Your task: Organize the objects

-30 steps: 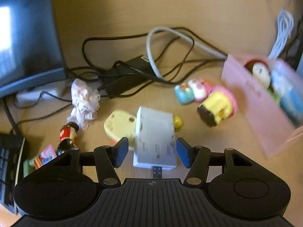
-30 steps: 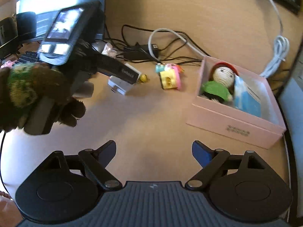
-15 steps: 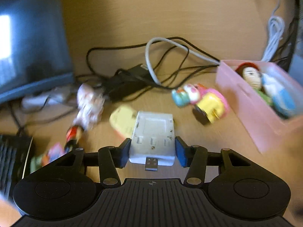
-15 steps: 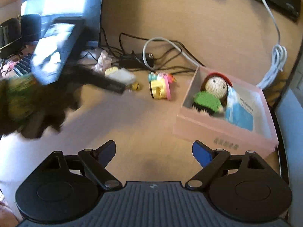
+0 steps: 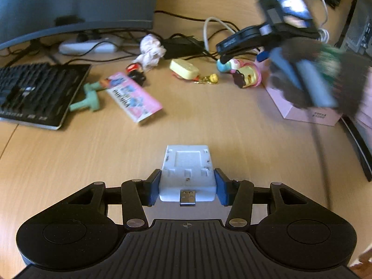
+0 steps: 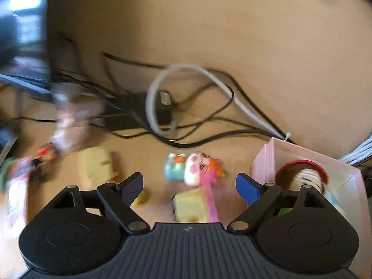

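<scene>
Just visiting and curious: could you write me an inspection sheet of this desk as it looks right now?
Surface: wooden desk, crowded along the back.
Job's things: white USB device in the left gripper; pink box holds a yarn doll; small toys lie loose beside it.
Clutter: pink packet, yellow keychain toy, crumpled tissue.
Grippers: left clamps the device; right gripper open above the toys.
Cables: black tangle and grey cable.
Surroundings: keyboard, monitor.
</scene>
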{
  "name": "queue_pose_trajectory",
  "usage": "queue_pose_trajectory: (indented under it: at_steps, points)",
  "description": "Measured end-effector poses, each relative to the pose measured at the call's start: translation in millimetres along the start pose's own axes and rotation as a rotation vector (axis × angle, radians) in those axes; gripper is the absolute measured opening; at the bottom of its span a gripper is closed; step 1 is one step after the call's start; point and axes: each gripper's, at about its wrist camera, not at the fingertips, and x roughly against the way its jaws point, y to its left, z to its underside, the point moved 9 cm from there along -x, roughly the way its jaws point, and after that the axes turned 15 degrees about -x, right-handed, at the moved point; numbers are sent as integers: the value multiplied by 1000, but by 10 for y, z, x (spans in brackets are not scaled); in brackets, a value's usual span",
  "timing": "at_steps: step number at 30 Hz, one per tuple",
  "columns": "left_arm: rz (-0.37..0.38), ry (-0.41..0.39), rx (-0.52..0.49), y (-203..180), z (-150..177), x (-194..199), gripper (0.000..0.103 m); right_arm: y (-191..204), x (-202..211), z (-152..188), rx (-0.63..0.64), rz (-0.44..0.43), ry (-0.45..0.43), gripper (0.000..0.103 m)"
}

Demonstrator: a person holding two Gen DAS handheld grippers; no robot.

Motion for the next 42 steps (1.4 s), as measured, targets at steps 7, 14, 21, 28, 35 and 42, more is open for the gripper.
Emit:
queue_pose_trajectory:
  at_steps: [7, 14, 21, 28, 35, 42]
  points:
    - [-4, 8, 20, 123, 107, 104, 53, -97, -330, 24, -73, 76, 60, 56]
    - [49, 11, -10, -5, 47, 41, 53, 8, 521, 315, -13, -90, -9, 55]
    - [153, 13, -105, -417, -110, -21, 53, -374, 1437, 985, 31, -126, -18, 55]
    - [334, -19, -262, -1008, -380, 89, 53, -963, 1895, 1724, -47, -32, 50, 55]
    - [426, -94, -336, -1488, -1085, -36, 53, -1331, 2189, 2030, -120, 44, 8, 55]
    - [304, -362, -305, -1887, -2202, -394, 53, -1673, 2428, 2034, -189, 61, -77, 55]
